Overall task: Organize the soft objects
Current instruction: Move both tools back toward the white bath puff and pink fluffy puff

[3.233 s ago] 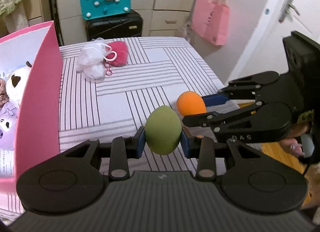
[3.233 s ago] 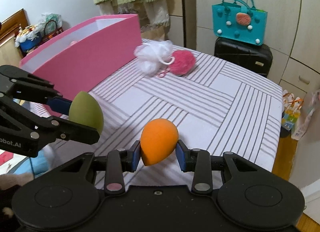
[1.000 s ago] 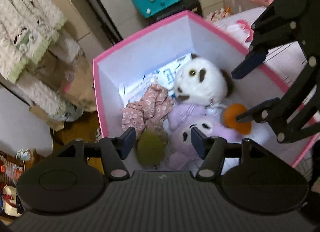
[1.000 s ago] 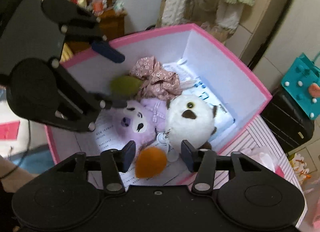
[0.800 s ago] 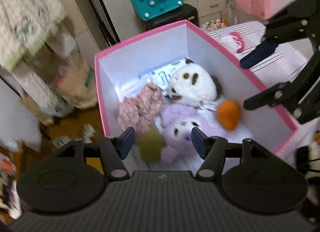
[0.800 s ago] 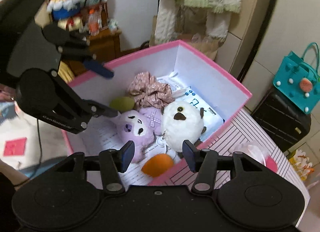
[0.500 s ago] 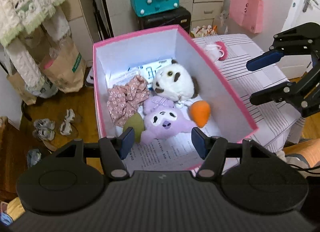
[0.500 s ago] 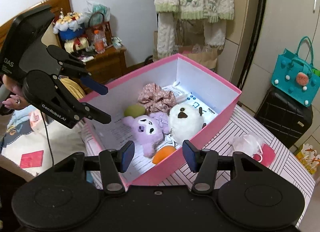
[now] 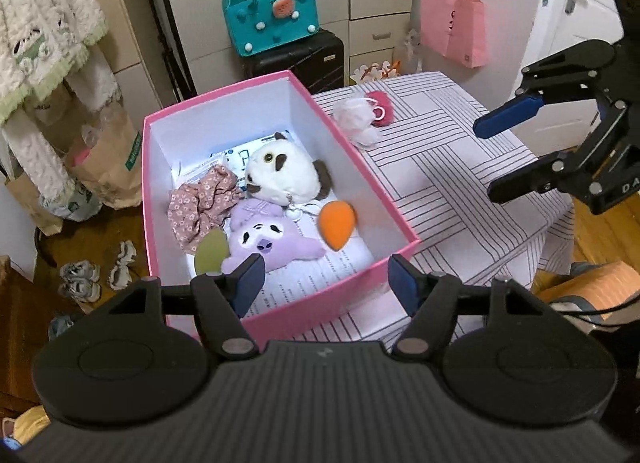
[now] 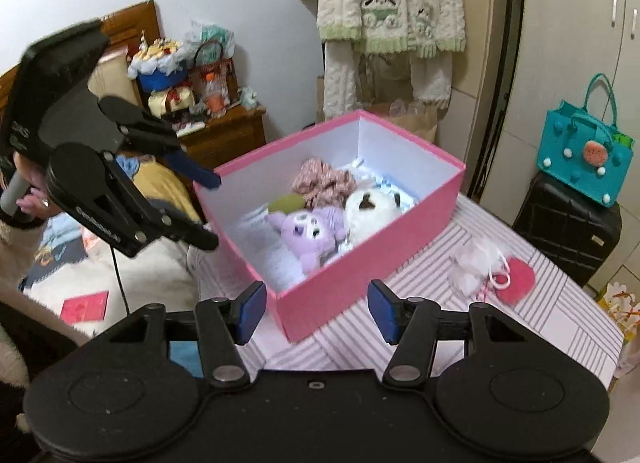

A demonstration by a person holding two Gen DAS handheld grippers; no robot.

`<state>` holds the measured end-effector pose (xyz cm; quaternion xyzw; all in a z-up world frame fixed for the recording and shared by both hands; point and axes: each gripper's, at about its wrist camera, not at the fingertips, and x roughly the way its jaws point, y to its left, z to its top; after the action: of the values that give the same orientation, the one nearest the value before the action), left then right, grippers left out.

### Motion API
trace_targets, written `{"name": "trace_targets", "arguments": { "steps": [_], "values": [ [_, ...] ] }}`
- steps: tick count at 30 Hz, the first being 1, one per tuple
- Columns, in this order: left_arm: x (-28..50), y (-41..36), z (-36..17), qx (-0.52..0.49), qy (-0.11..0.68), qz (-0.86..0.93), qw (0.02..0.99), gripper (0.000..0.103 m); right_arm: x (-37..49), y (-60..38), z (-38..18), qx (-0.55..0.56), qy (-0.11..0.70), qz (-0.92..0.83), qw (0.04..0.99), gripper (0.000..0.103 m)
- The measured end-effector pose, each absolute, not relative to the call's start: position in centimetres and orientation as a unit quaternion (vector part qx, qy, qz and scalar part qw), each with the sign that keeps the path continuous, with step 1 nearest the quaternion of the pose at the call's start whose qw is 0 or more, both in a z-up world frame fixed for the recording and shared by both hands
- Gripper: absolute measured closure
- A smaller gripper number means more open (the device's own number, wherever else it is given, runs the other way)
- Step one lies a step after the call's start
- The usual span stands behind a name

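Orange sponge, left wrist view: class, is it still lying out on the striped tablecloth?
No: the orange sponge lies inside the pink box, beside the purple plush toy, not on the striped tablecloth.

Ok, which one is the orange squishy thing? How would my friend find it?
Look in the pink box on the striped table. The orange sponge lies on the paper near the box's right wall, beside the purple plush and below the white plush. It is the only smooth, bright orange teardrop there.

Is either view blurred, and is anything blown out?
Left wrist: sharp, though the box floor glares white at its far end. Right wrist: motion-smeared, with the plush toys and white puff soft. Both bend straight lines at the edges.
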<state>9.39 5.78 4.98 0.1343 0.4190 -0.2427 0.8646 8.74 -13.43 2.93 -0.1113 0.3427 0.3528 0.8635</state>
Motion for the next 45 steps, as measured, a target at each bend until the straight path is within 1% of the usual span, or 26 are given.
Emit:
{"name": "trace_targets", "arguments": {
  "steps": [4,8,13,19,28,35,41,45],
  "values": [
    [8.3,4.5,5.7,0.132,0.414,-0.247,0.866,0.035,8.1,-14.1,2.7,-0.122,0.354,0.355,0.857,0.041],
    [7.7,2.5,5.8,0.135,0.41,-0.261,0.864,0.035,7.2,-15.7,2.6,-0.119,0.339,0.358,0.862,0.041],
    [6.5,1.1,6.5,0.108,0.38,-0.279,0.875,0.035,6.3,-18.8,2.5,-0.102,0.321,0.358,0.871,0.038],
    [6.8,-2.0,5.5,0.098,0.389,-0.283,0.871,0.035,6.1,-22.6,2.5,-0.093,0.302,0.349,0.882,0.036],
    [8.8,-7.2,4.0,0.085,0.364,-0.291,0.88,0.035,8.7,-27.1,0.0,-0.079,0.305,0.337,0.887,0.035],
    [11.1,-10.6,2.6,0.057,0.353,-0.29,0.888,0.035,10.7,-30.0,-1.6,-0.073,0.265,0.338,0.9,0.035],
    [14.0,-12.1,1.2,0.042,0.331,-0.231,0.914,0.037,14.2,-31.2,-4.0,-0.073,0.25,0.324,0.91,0.035],
    [16.2,-13.0,0.3,0.045,0.329,-0.192,0.924,0.037,16.7,-31.1,-5.6,-0.097,0.234,0.301,0.919,0.035]
  ]
}}
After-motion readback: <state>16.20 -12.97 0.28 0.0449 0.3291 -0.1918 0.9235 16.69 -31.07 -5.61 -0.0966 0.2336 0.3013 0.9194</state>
